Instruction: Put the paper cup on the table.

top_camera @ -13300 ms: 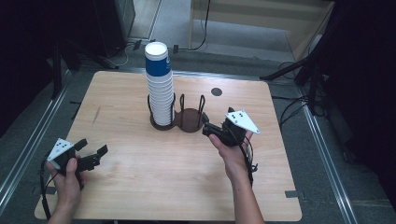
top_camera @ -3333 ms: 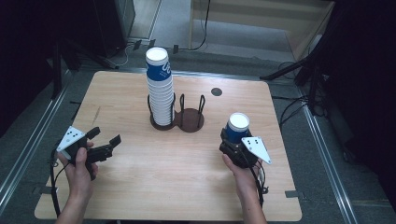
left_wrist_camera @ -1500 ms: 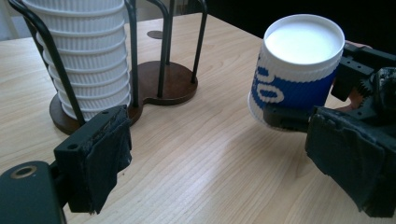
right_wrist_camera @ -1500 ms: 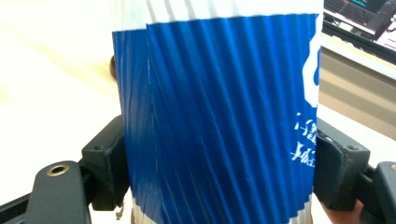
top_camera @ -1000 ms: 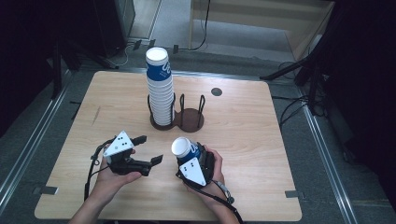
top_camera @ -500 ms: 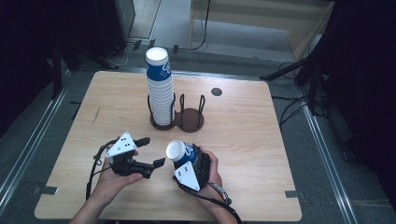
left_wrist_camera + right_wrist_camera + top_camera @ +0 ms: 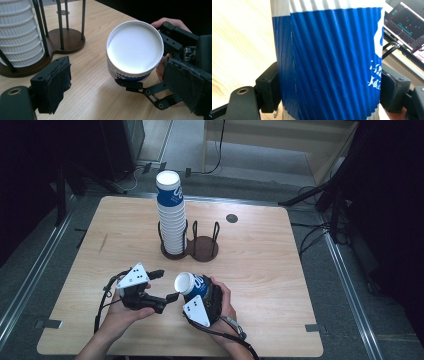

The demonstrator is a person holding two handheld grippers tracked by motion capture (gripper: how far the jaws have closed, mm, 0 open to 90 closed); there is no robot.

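I have the table [image 7: 280, 285] with the cup stack [image 7: 170, 215] in the holder [image 7: 192, 247] at twelve o'clock. At six o'clock, the left gripper [image 7: 159, 287] sits at nine o'clock of the single cup [image 7: 192, 285], which the right gripper [image 7: 202, 295] holds tilted toward it.

Both grippers black w/ cloth-padded jaws, white dotted 3-corner plates, trailing black cables: left gripper [image 7: 162, 289], right gripper [image 7: 197, 287].

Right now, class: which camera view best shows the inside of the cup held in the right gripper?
The left gripper view: the cup is tipped mouth-on to it, so its white inside and rim are plain. The high view shows the cup small, tilted toward the left gripper. The right gripper view shows its blue ribbed wall between the fingers.
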